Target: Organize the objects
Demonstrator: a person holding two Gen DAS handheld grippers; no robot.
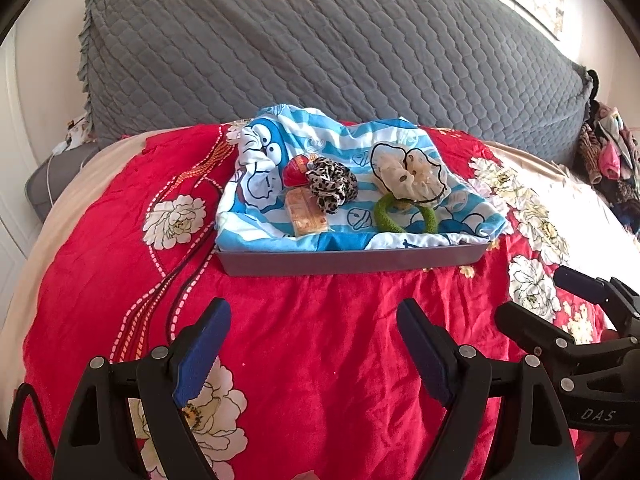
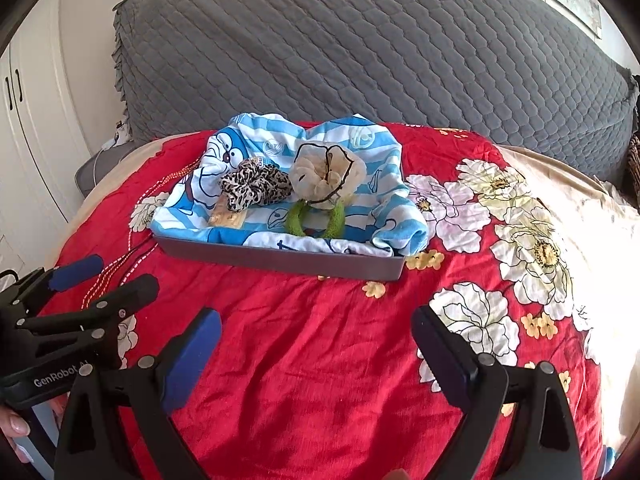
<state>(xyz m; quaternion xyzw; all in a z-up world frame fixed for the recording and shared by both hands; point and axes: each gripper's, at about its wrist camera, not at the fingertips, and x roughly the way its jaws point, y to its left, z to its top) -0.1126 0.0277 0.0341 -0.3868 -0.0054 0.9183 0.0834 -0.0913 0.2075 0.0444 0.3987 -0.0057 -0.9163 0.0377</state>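
Note:
A grey tray (image 1: pixel 352 262) (image 2: pixel 280 261) sits on the red floral bedspread, lined with a blue-and-white cartoon cloth (image 1: pixel 260 168) (image 2: pixel 256 136). On the cloth lie a leopard-print scrunchie (image 1: pixel 330 184) (image 2: pixel 254 186), a cream scrunchie (image 1: pixel 408 172) (image 2: pixel 326 176), a green hair tie (image 1: pixel 386 216) (image 2: pixel 294 222), a red clip (image 1: pixel 295 171) and an orange packet (image 1: pixel 306 218) (image 2: pixel 228 218). My left gripper (image 1: pixel 314 320) (image 2: pixel 108 272) is open and empty in front of the tray. My right gripper (image 2: pixel 316 328) (image 1: pixel 536 292) is open and empty beside it.
A large grey quilted headboard cover (image 1: pixel 320 48) (image 2: pixel 360 48) rises behind the tray. Clothes (image 1: pixel 612 152) are piled at the far right of the bed. White cupboard doors (image 2: pixel 24 128) stand at the left. The red bedspread (image 1: pixel 320 360) lies between the grippers and tray.

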